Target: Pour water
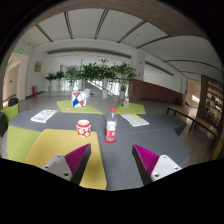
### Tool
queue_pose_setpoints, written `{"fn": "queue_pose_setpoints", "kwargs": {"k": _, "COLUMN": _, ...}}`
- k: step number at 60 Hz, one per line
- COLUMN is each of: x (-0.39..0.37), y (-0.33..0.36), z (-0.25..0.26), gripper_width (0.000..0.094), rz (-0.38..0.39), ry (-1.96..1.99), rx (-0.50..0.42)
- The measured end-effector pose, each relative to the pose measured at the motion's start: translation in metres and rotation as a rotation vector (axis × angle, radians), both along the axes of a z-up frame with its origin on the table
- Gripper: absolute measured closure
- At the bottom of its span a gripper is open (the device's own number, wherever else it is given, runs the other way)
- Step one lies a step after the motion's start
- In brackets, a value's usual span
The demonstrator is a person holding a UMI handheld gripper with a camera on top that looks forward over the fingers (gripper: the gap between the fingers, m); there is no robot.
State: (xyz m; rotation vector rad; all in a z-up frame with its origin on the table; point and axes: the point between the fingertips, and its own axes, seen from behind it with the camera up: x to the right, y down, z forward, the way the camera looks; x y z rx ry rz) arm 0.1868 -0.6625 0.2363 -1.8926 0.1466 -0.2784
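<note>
Red-labelled clear plastic bottle (111, 128) upright on grey table (150, 140), ahead between fingers | red-white cup (84, 127) beside it, likely pour target | gripper (109, 160) spread wide, empty, lined up for approach

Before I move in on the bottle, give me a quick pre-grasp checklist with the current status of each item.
1. Gripper open: ok, fingers wide apart, nothing between them.
2. Clear plastic bottle with red cap and red label upright: ok.
3. Bottle lined up ahead of the fingers: ok, roughly centred.
4. Red-and-white patterned cup upright, left of the bottle: ok.
5. Bottle and cup apart: ok, a gap shows.
6. Bottle cap loosened: cannot tell.
</note>
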Motion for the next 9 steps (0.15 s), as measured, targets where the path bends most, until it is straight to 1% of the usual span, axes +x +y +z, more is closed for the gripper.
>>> {"fn": "queue_pose_setpoints", "kwargs": {"k": 5, "x": -0.0015, "y": -0.0016, "z": 0.0047, "gripper_width": 0.0081, "rz": -0.002, "ry": 0.007, "rx": 0.018}}
{"fn": "queue_pose_setpoints", "kwargs": {"k": 9, "x": -0.0008, "y": -0.0041, "z": 0.0051, "gripper_width": 0.0083, "rz": -0.006, "ry": 0.02, "rx": 0.011}}
